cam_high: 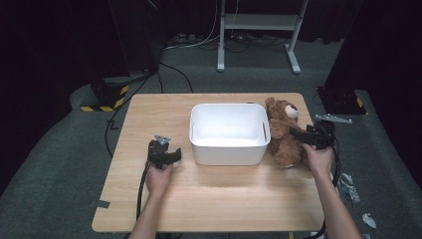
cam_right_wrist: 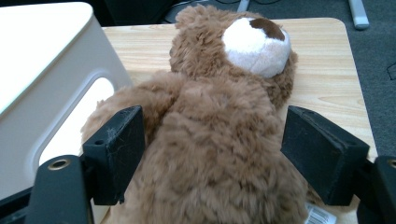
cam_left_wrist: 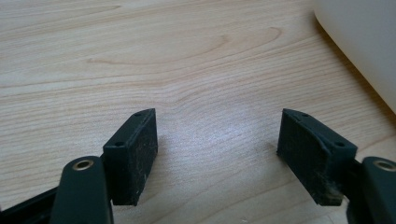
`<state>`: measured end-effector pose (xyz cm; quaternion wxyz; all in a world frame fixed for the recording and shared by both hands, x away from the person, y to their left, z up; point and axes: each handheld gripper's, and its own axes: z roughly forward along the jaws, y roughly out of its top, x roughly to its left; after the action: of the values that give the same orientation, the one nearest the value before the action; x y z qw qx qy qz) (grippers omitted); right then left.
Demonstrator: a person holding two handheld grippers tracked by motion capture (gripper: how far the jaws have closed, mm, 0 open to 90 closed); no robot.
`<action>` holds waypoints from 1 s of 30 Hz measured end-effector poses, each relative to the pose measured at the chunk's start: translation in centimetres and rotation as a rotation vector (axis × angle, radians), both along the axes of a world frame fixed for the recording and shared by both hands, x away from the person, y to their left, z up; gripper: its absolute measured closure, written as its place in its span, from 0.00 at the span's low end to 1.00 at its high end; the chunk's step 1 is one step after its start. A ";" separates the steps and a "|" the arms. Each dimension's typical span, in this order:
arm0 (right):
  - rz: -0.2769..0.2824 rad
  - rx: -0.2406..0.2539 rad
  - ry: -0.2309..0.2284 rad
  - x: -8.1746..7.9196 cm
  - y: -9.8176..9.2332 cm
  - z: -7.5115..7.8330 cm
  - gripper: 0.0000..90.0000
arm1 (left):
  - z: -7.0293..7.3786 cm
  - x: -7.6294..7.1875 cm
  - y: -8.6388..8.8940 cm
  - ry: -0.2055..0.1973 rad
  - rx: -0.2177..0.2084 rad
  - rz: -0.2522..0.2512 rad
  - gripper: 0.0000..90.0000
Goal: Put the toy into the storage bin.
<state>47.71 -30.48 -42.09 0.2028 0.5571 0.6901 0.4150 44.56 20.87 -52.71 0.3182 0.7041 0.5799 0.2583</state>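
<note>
Teddy bear (cam_high: 283,133) is lying on its back at the right side of the wooden table (cam_high: 209,199), pressed against the right wall of the white bin (cam_high: 229,132), muzzle pointing up and away from the person. Right gripper (cam_high: 298,133) is reaching over the bear's belly; in the right gripper view its jaws are standing wide apart, one on each flank of the brown body (cam_right_wrist: 219,154), not yet squeezing the fur (a printed tag is peeking out under the bear at lower right). Left gripper (cam_high: 171,154) is resting low over bare tabletop just left of the bin, jaws spread, nothing between them; bin corner (cam_left_wrist: 364,42) is showing at the upper right.
</note>
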 end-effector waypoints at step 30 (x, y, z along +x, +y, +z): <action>-0.033 -0.055 0.134 6.4 2.4 -1.4 0.23 | 0.0 0.0 0.0 0.000 0.002 0.002 0.32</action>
<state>54.08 -28.11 -43.52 0.1784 0.5892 0.7040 0.3541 44.58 20.84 -52.70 0.3170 0.7038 0.5806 0.2592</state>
